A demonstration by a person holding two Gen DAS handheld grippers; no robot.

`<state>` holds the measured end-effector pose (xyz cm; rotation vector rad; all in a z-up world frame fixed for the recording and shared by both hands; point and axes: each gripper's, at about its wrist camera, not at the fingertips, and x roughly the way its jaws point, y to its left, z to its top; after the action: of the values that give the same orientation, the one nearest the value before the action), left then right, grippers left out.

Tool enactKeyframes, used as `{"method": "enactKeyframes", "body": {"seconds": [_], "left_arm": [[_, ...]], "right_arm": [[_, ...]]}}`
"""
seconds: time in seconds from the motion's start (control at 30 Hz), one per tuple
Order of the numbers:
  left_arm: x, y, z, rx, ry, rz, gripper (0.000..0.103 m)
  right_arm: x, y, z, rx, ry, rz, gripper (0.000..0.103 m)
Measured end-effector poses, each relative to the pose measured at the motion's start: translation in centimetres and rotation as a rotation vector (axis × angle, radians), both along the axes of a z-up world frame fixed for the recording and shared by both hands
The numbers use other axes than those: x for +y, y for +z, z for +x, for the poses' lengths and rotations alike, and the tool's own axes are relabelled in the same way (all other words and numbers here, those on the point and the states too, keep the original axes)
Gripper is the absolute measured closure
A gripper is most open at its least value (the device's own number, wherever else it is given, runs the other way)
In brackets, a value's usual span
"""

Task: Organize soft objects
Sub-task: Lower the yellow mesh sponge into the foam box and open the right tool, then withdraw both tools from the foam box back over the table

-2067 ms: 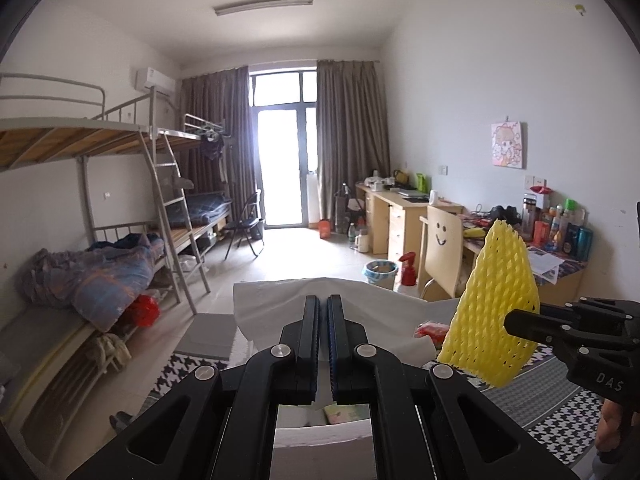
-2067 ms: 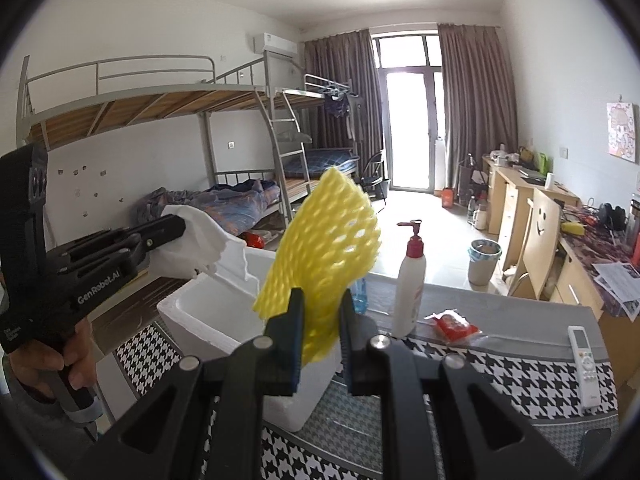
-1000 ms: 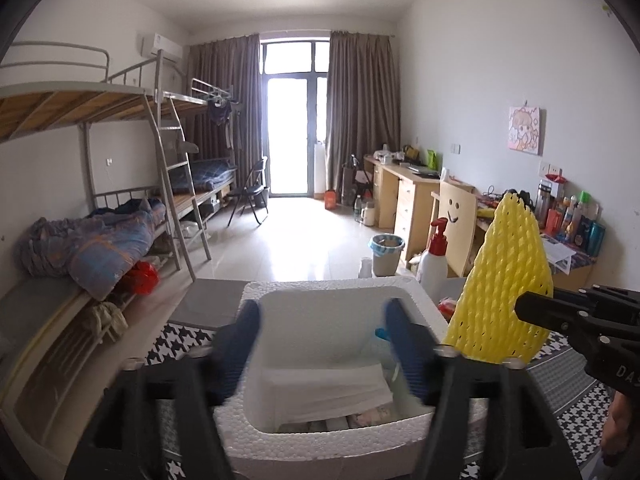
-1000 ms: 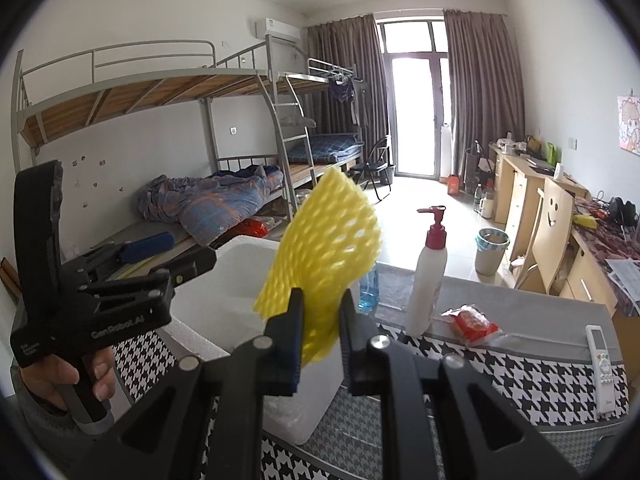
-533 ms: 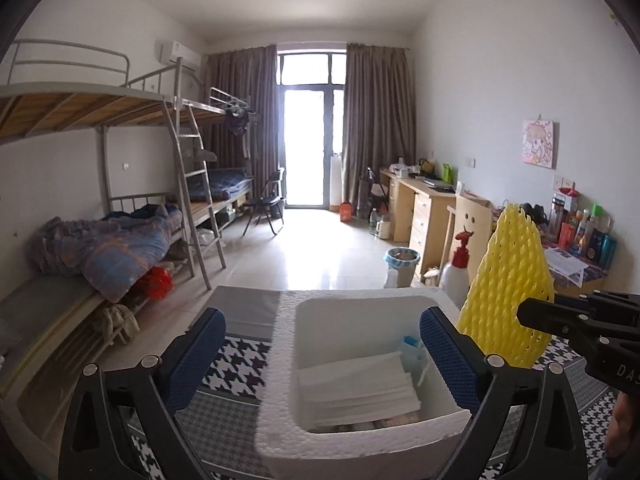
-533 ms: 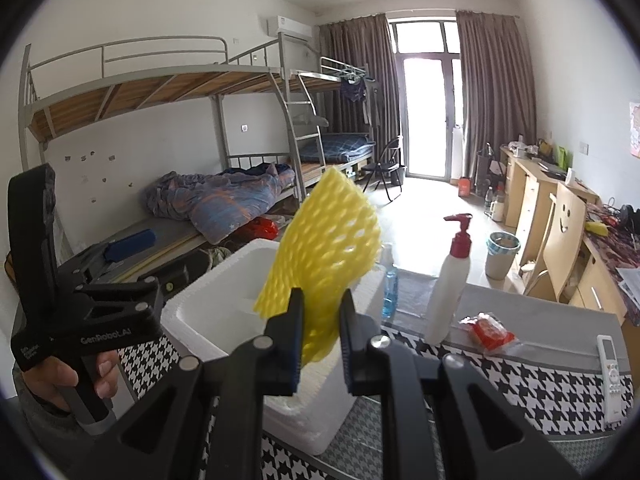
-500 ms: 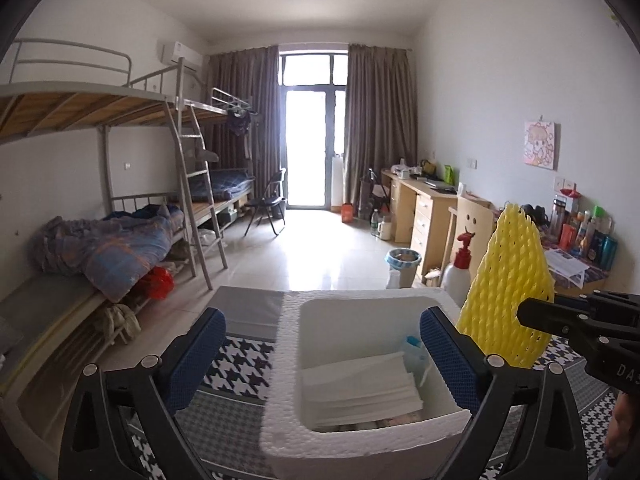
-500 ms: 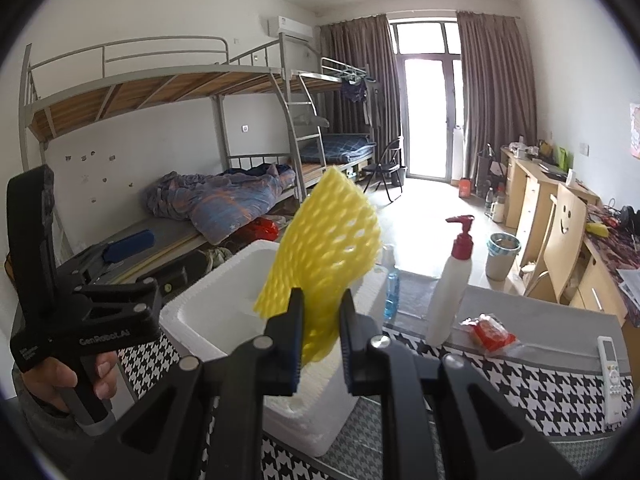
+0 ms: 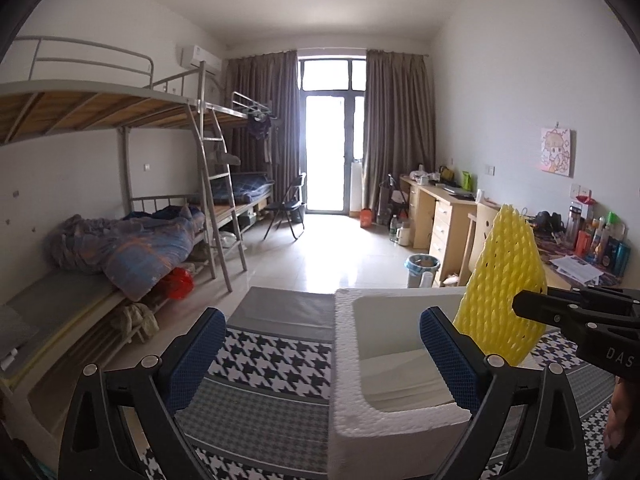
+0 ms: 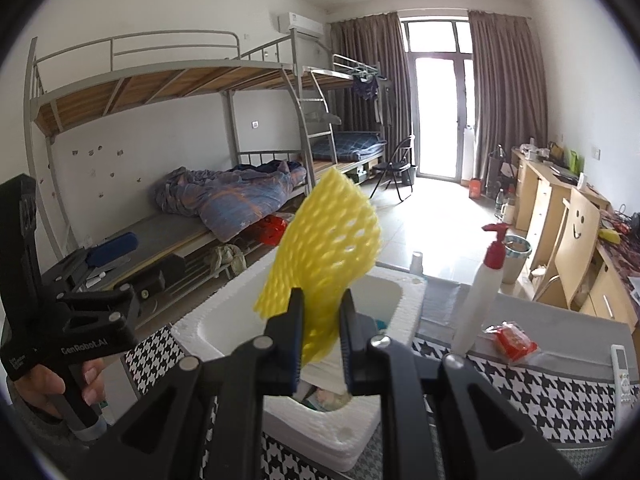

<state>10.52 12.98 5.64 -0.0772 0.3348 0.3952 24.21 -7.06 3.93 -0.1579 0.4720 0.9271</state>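
On the left, the left gripper (image 9: 318, 356) stands with its jaws wide and nothing between them; they have just been opening, and the near left corner of the white foam box (image 9: 344, 364) sits in the gap without touching either pad. In the right wrist view that same tool appears at the far left edge, gripped by a hand (image 10: 52, 386). Further right, the right gripper (image 10: 320, 334) has its jaws narrow, pinching the lower edge of the yellow foam net (image 10: 324, 256), which stands upright above the box's open top.

The net is floppy and held only by its bottom edge, so a quick tilt could, I judge, let it slip out and land on the houndstooth counter (image 10: 532, 392) rather than in the box. The light box might also slide if the open left jaws nudge its wall.

The left wrist view shows a folded white sheet (image 9: 404, 376) lying inside the box, and the net from the side. Only the right wrist view shows the pump bottle (image 10: 482, 280), the red packet (image 10: 514, 342) and the remote (image 10: 620, 372) on the counter to the right.
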Motion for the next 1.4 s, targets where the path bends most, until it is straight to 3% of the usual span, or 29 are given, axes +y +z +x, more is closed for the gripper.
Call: {"method": "enactKeyframes", "body": {"seconds": [0.7,0.77,0.83,0.93,1.13,1.4], "left_arm": [[2.0,-1.0,-2.2,0.003,0.052,-0.003,0.004],[2.1,-1.1,-2.2,0.007,0.051,-0.006,0.004],[2.1,-1.2,-2.2,0.007,0.05,-0.006,0.004],[2.2,-1.2,-2.0,0.009,0.049,-0.005,0.003],[2.4,-1.4,-2.1,0.014,0.047,-0.004,0.003],[2.1,-1.3,-2.3,0.009,0.04,-0.001,0.002]], "right_arm": [[2.7,-1.1,0.5,0.022,0.02,-0.058,0.083],[3.2,-1.3,0.6,0.026,0.016,-0.072,0.074],[3.4,-1.4,0.6,0.023,0.01,-0.081,0.051],[3.4,-1.5,0.6,0.03,0.004,-0.076,0.034],[3.2,-1.7,0.7,0.03,-0.017,-0.083,0.025],[2.2,-1.2,0.3,0.024,-0.022,-0.062,0.024]]}}
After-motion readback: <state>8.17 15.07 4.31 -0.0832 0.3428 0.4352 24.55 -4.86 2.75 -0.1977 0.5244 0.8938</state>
